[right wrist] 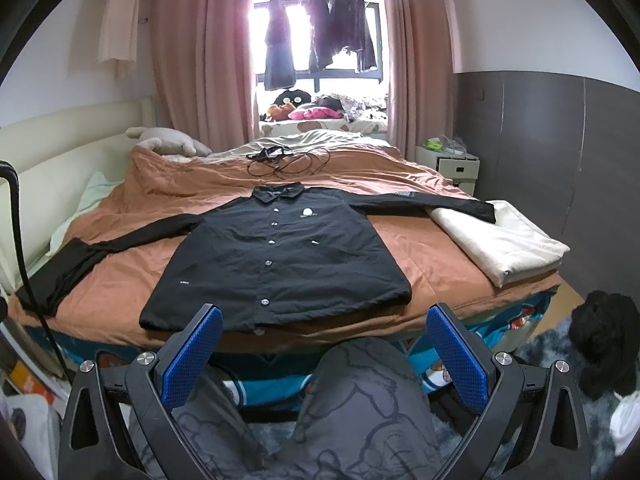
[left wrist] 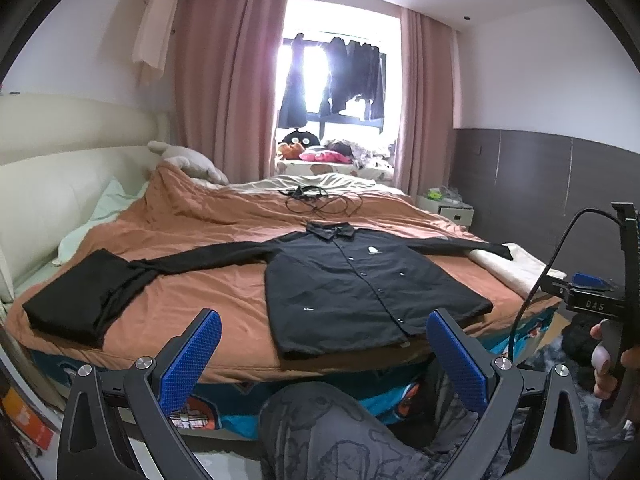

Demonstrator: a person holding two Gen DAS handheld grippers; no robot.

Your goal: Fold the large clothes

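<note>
While only the left wrist view catches the right hand (left wrist: pixel 608 356): one black jacket (left wrist: pixel 360 280) spread flat, two grippers (left wrist: pixel 320 356) (right wrist: pixel 324 354), both gaping wide, holding nothing.

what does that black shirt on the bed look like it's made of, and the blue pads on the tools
The black shirt looks like a thin woven fabric, cotton or a blend, matte, with fine creases and pale snap buttons. The blue pads look like moulded rubber or plastic, judging by their dotted grip texture; which one is unclear.
</note>
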